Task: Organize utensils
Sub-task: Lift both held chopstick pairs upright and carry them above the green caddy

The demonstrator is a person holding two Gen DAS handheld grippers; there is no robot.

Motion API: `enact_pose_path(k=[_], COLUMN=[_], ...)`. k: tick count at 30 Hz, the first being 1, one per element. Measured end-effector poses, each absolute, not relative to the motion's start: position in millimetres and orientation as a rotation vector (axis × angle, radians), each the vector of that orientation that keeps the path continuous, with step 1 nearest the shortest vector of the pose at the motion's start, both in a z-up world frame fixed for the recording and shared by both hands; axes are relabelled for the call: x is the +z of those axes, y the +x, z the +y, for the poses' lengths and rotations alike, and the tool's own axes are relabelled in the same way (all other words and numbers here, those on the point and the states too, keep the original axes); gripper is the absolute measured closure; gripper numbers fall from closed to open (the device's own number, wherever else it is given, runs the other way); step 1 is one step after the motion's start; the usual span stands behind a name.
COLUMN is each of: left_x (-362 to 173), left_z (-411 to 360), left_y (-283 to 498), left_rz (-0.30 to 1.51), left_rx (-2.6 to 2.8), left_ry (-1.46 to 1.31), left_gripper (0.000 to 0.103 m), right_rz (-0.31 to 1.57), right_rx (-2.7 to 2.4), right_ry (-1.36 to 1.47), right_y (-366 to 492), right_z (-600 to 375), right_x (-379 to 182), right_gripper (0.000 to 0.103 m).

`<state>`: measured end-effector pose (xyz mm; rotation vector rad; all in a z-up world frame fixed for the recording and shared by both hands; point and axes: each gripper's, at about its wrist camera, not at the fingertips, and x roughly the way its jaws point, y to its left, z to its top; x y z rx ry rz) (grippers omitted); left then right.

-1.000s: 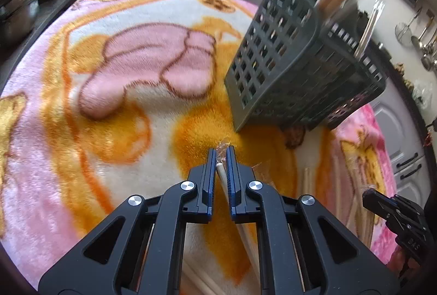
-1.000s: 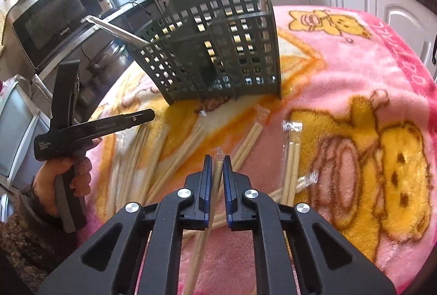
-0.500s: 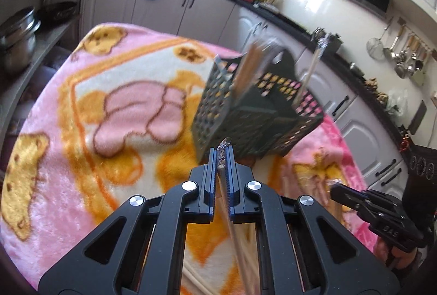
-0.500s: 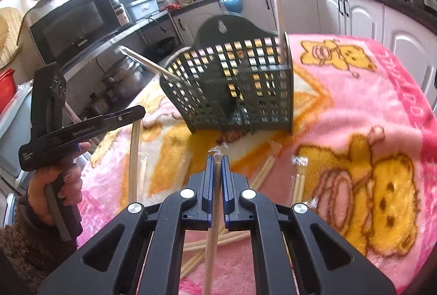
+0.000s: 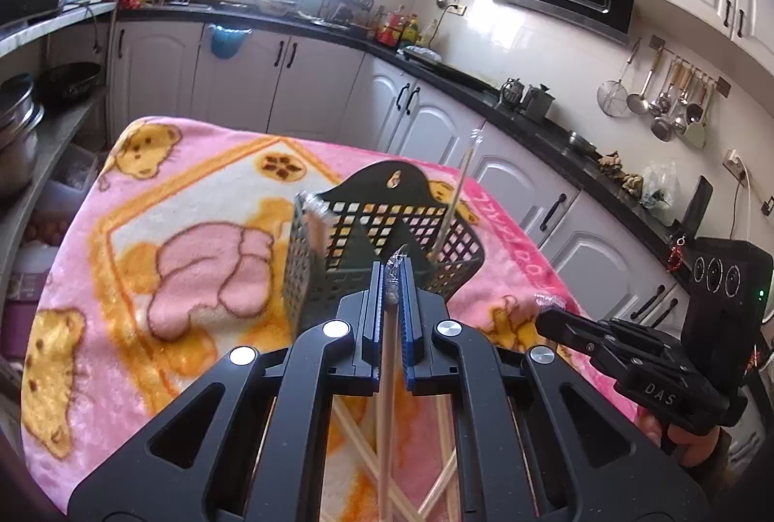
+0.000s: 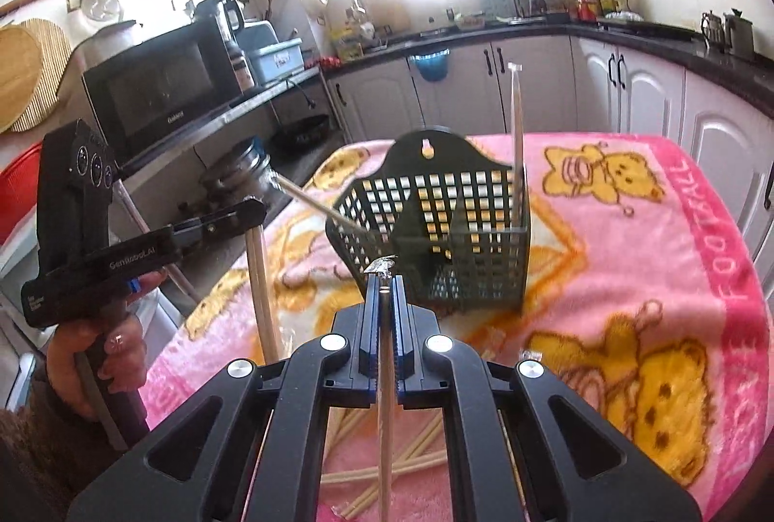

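A dark grey perforated utensil basket (image 5: 382, 241) stands upright on the pink blanket (image 5: 184, 202); it also shows in the right wrist view (image 6: 450, 231). Wrapped chopsticks (image 5: 452, 202) stick up from it. My left gripper (image 5: 393, 275) is shut on a wrapped chopstick pair (image 5: 387, 386), raised just in front of the basket. My right gripper (image 6: 383, 280) is shut on another wrapped chopstick pair (image 6: 384, 415), also raised before the basket. Several more chopsticks (image 6: 387, 469) lie on the blanket below.
The blanket-covered table has kitchen cabinets (image 5: 290, 82) behind it and a shelf with pots (image 5: 19, 135) on the left. A microwave (image 6: 159, 91) stands on the left counter. The other gripper shows at each view's side, the right gripper (image 5: 629, 357) and the left gripper (image 6: 121, 251).
Both grippers lifted up from the blanket, each carrying its chopstick pair, and now sit higher facing the basket. The basket went from tilted to upright.
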<state>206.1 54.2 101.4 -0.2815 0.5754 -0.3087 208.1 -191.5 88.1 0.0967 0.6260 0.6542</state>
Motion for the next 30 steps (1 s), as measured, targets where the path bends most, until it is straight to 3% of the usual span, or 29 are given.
enact_pose_path(k=[30], left_x=[177], left_z=[22], left_y=[229], left_rz=[0.417], left_rx=[-0.386], left_ry=[-0.196], left_gripper=[0.100], right_rz=[0.343], right_rx=[0.572], right_ry=[0.080], right_y=[222], right_z=[-207], right_x=[173], right_gripper=[0.098])
